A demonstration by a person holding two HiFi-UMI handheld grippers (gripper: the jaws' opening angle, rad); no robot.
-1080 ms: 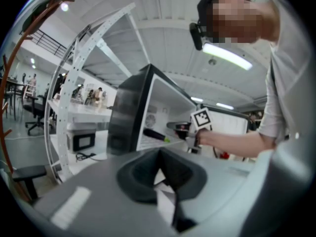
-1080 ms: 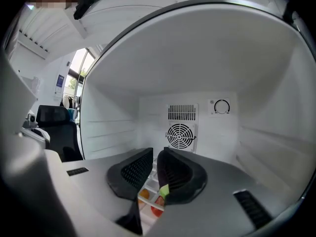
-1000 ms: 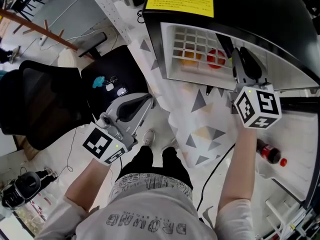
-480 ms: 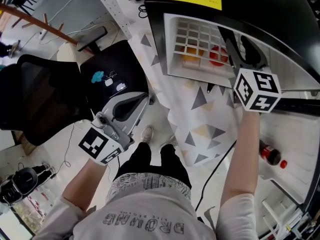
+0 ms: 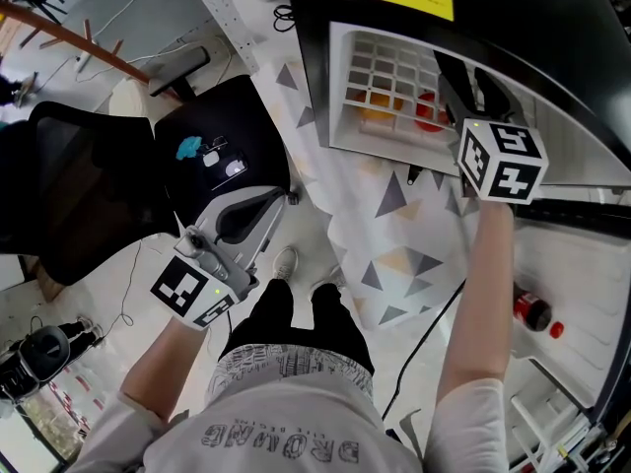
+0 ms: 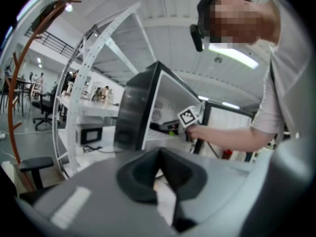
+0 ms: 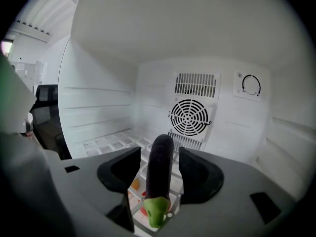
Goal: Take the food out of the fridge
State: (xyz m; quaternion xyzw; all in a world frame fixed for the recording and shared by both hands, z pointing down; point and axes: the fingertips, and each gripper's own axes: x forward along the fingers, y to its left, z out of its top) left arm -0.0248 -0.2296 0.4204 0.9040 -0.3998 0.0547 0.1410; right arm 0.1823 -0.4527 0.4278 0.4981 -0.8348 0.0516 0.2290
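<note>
The right gripper [image 7: 159, 154] has just been opening its jaws; they are standing apart around the eggplant [image 7: 160, 174] at the wire shelf [image 7: 106, 143] front edge, probably preparing to grasp it. The left gripper [image 6: 159, 154] is hanging aside with jaws together, empty.

R tongs [image 7: 159, 153] just opened wide, item [image 7: 160, 181] between; L tongs [image 6: 159, 156] closed.

fridge [image 5: 552, 28]: standing open on cloth [image 5: 394, 244], door [image 5: 582, 254] hanging out to its right.
rack [image 5: 389, 67]: sitting inside fridge.
eggplant [image 7: 160, 174]: lying on rack, pointing toward back wall, between jaws of right gripper [image 7: 159, 152], which have just been opening; touching neither pad.
fruits [image 5: 380, 114]: lying side by side under rack.
fan [image 7: 190, 116]: sitting on back wall, behind eggplant.
dial [image 7: 251, 85]: sitting right of fan, higher up.
bottle [image 5: 532, 311]: lying in door shelf.
chair [image 5: 89, 185]: standing left of cloth.
left gripper [image 5: 286, 197]: hanging near chair, well apart from fridge.
</note>
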